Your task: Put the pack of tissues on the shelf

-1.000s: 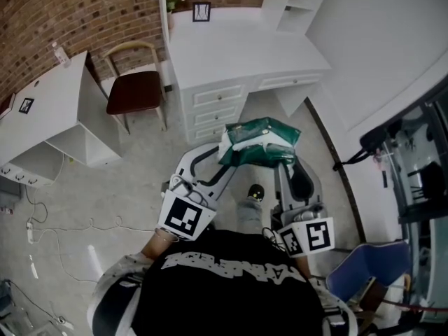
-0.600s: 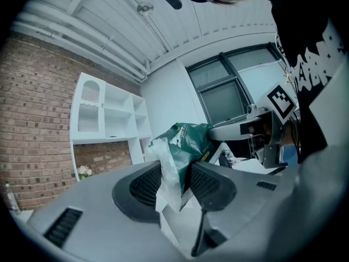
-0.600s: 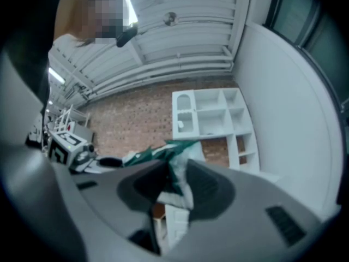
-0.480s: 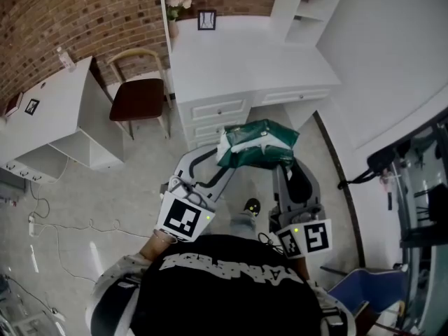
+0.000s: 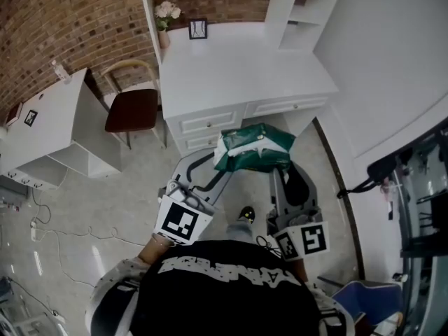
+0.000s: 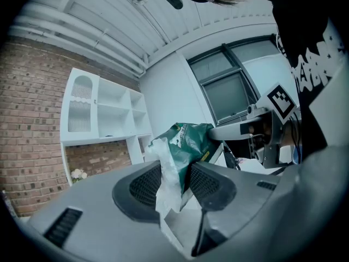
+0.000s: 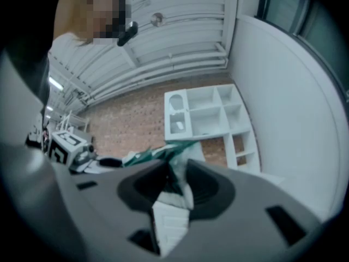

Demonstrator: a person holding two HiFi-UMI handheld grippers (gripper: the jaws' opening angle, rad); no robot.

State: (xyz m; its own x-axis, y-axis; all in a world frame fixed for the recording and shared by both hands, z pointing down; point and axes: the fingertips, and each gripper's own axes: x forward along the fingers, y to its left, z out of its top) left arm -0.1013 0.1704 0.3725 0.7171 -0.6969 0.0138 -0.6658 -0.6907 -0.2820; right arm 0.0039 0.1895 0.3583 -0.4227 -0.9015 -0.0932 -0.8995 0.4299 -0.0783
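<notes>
Green pack of tissues point(image 5: 253, 148) is pinched at either end by the left claw point(image 6: 175, 180) and right claw point(image 7: 175, 185), near the white table point(image 5: 238, 68).

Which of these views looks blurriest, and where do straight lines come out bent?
Right gripper view: softest, pack of tissues and shelf smeared, dark vignette round the edge. Left gripper view: sharper, same black border, window frames bowed. Head view: evenly lit, crisp, fisheye curving the brick wall and desk edges.
</notes>
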